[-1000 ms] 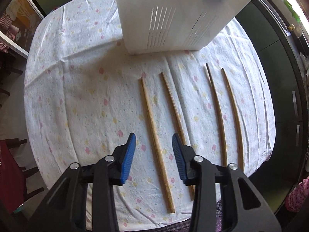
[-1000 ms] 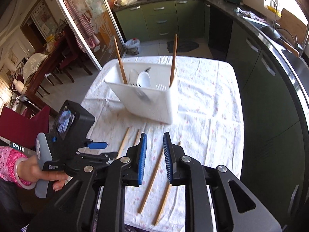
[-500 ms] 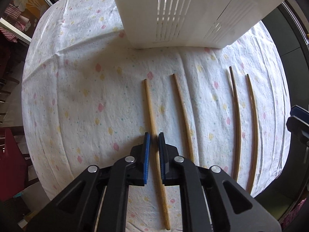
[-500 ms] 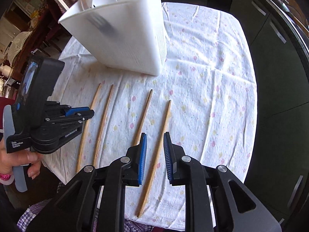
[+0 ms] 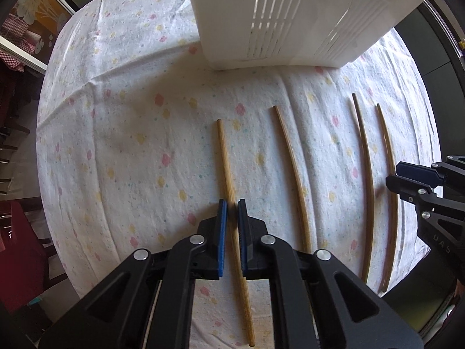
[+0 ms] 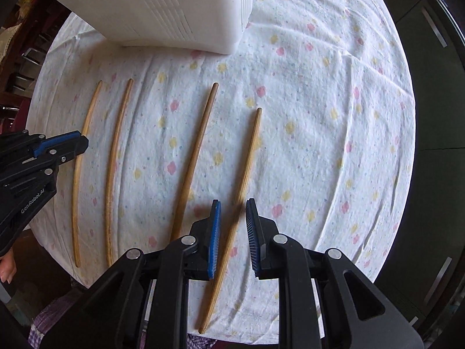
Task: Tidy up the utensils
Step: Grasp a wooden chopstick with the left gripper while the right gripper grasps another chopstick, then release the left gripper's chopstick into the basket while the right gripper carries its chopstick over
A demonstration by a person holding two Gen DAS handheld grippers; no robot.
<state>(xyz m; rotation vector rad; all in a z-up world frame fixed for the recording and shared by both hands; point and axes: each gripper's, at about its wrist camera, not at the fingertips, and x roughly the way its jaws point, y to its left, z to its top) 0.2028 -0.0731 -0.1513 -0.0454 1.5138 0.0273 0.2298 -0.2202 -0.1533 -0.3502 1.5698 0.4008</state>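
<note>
Four wooden chopsticks lie side by side on the flowered tablecloth (image 5: pixel 130 145), in front of a white slotted utensil basket (image 5: pixel 290 14). My left gripper (image 5: pixel 232 203) points down and is shut on the leftmost chopstick (image 5: pixel 225 157), which still rests on the cloth. In the right wrist view my right gripper (image 6: pixel 233 203) straddles the rightmost chopstick (image 6: pixel 250 157). Its jaws are narrow but open, and the pads stay clear of the wood. The basket (image 6: pixel 174 8) fills the top left there, its contents hidden. My left gripper (image 6: pixel 80 142) shows at the left edge.
Two more chopsticks (image 5: pixel 290 157) (image 5: pixel 366 174) lie between the two straddled ones. The right gripper (image 5: pixel 395 173) enters the left wrist view at the right edge. Dark green cabinets (image 6: pixel 436 87) stand past the table's right edge. A person's hand (image 6: pixel 5 267) shows low on the left.
My left gripper closed on the leftmost chopstick and sank a little. My right gripper dropped and tipped down from looking across the kitchen to hanging over the rightmost chopstick.
</note>
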